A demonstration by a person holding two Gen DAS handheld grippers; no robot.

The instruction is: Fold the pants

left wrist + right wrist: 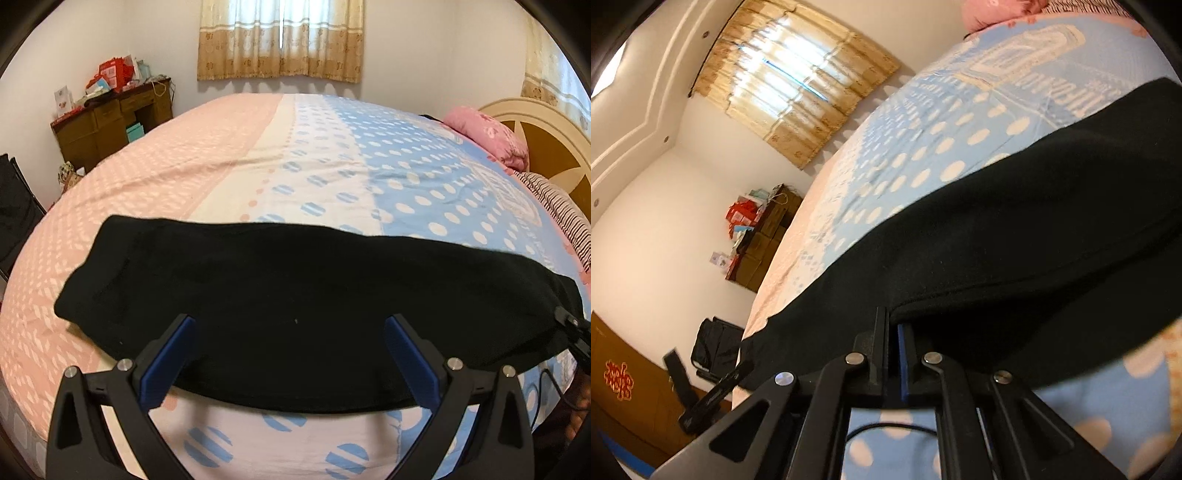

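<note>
Black pants [295,295] lay folded lengthwise across the bed [221,166]. Right gripper [892,325] had pinched one end's edge; left gripper [290,325] hovered wide open. Next probably: left grabs, both fold the pants over

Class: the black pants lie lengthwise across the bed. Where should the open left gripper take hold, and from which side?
Grip the near long edge of the pants, coming in low from the bedside: that edge lies flat, right ahead of the left gripper.
</note>
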